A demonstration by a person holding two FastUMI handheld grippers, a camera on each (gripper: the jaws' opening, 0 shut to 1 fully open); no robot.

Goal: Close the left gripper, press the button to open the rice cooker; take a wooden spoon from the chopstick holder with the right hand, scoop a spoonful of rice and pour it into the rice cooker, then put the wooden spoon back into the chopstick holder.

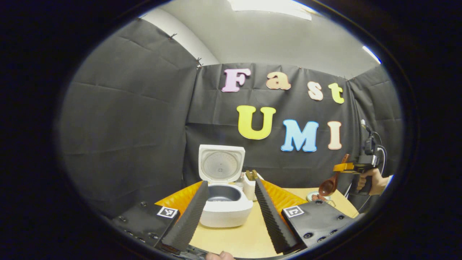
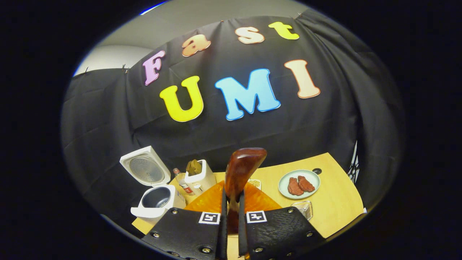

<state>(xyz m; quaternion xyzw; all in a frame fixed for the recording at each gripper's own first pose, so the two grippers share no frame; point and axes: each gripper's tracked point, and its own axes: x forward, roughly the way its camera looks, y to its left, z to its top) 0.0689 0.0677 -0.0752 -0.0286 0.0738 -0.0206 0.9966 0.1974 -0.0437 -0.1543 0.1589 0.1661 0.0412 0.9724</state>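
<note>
Wooden spoon [image 2: 240, 173] was up off the table [image 2: 335, 202], clamped by its handle in the right gripper [image 2: 231, 216], bowl end out front. Rice cooker [image 1: 223, 202] sat lid-up beside the chopstick holder [image 1: 249, 185], framed by the left gripper [image 1: 231, 213], fingers spread apart.

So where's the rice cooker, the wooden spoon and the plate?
rice cooker [image 1: 225, 207], left gripper view, front of its body.
wooden spoon [image 2: 241, 169], right gripper view, its bowl.
plate [image 2: 314, 177], right gripper view, bare rim.
</note>
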